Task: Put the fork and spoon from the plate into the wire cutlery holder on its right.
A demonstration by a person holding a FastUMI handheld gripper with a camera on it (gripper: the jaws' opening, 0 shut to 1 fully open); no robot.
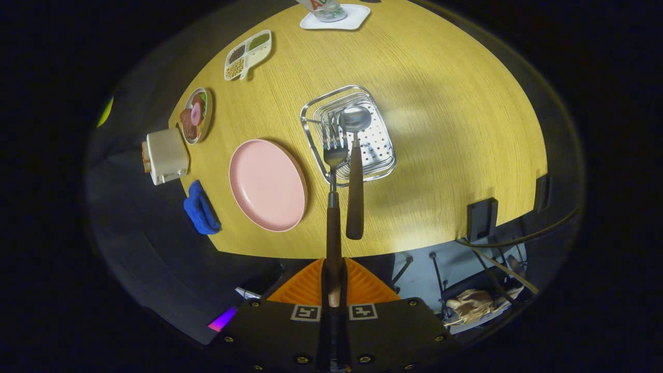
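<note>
The gripper (334, 282) is held high above a round wooden table (440, 155), its two fingers pressed together on the dark handle of a fork (334, 207). The fork points straight ahead from the fingers, and its tines reach over the near rim of the wire cutlery holder (347, 135). The spoon (355, 171) lies just right of the fork, almost parallel to it: its bowl is inside the holder and its dark handle sticks out over the near rim toward the gripper, so it seems to lean on that rim. Whether the fork tines touch the holder cannot be told.

The holder sits ahead of the fingers, a shallow wire basket with a perforated bottom; apart from the spoon's bowl, nothing else can be made out in it. Just left of it, apart from it, lies the pink plate (268, 184), bare.

To the right of the holder the tabletop is open wood out to its curved edge. The table's near edge runs just ahead of the fingertips.

Farther left, near the table's left edge, are a blue cloth (201, 210), a cream toaster (166, 155) and a small dish of food (196, 115). Beyond them sits a divided tray (247, 55) with beans or seeds in its compartments. At the far edge a white coaster (335, 18) holds a glass.
</note>
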